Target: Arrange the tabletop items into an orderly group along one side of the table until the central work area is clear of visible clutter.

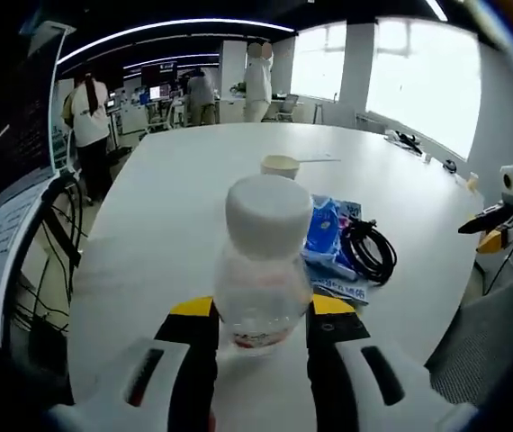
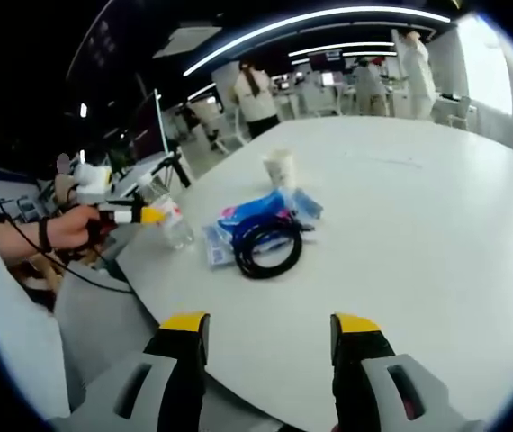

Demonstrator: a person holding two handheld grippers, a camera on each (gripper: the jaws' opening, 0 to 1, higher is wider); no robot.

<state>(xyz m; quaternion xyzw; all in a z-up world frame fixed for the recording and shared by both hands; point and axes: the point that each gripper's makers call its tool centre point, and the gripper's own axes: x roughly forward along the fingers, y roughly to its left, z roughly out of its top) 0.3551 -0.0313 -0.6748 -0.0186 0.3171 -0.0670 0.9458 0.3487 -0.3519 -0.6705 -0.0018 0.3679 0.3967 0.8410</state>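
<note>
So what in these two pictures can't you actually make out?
- Print on the blue packet: too small in both views, and the black cable coil lies partly over it.
- Bottle base and label: hidden between the left gripper in the left gripper view; tiny in the right gripper view.
- Inside of the paper cup: too small to tell.
- Table's far end: blurred.

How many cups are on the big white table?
1. A small cream paper cup stands on the white table behind the blue plastic packet and the coiled black cable. Another could hide behind the clear bottle.
</note>
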